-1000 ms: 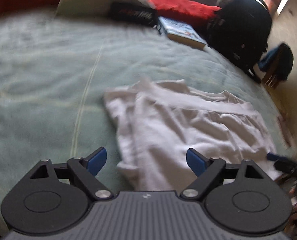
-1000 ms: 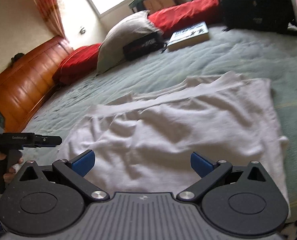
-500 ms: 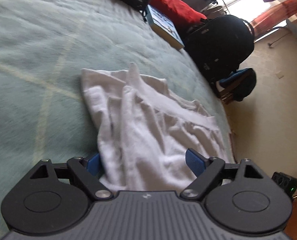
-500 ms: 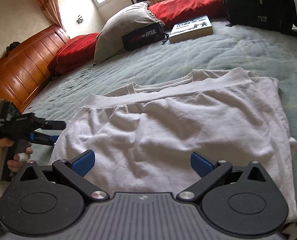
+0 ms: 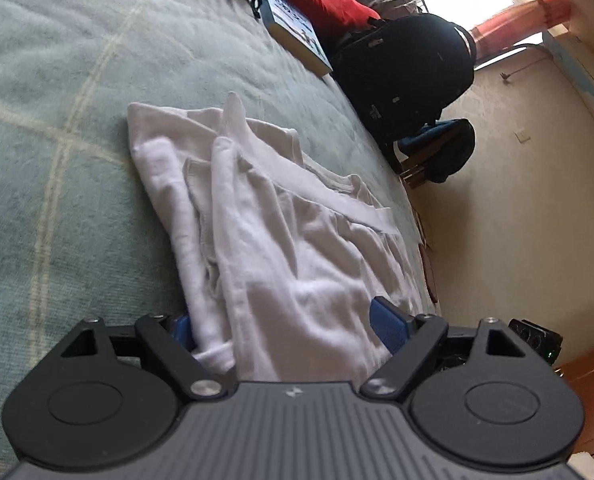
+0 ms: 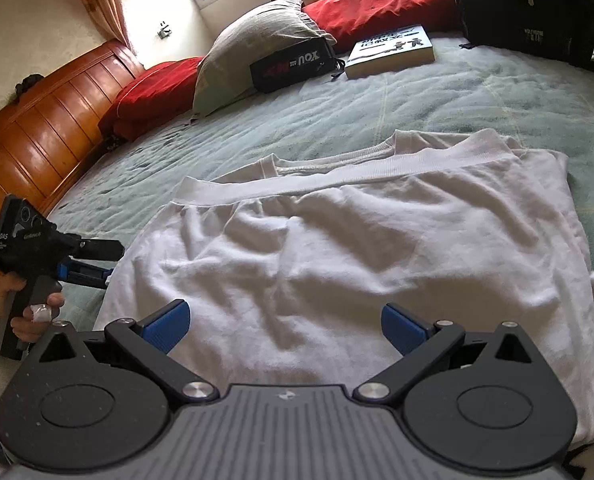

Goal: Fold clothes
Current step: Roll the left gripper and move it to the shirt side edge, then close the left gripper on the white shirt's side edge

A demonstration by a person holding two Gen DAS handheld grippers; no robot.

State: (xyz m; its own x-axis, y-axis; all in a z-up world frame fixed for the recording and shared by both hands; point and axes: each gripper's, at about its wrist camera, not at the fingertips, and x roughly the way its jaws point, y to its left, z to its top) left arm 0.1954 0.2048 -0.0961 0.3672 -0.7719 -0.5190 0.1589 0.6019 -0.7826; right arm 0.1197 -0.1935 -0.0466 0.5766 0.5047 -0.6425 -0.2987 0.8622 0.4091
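Observation:
A white shirt (image 6: 357,248) lies folded in half on the green quilt (image 6: 417,100), its ribbed hem band across the collar. My right gripper (image 6: 285,326) hovers open over the near fold, nothing between its fingers. My left gripper (image 5: 285,326) sits at the shirt's (image 5: 281,240) left side edge. Its jaws are wide and closing, with bunched cloth between them and the left pad half hidden behind it. In the right wrist view the left gripper (image 6: 111,266) meets the shirt's left edge, held by a hand (image 6: 29,308).
At the head of the bed lie a book (image 6: 391,52), a black pouch (image 6: 293,64), a grey pillow (image 6: 257,40) and red pillows (image 6: 377,8). A black backpack (image 6: 529,4) stands at the far right. A wooden headboard (image 6: 45,120) runs along the left.
My left gripper came down and turned toward the shirt's side edge, and cloth now lies between its jaws. The right gripper has barely moved.

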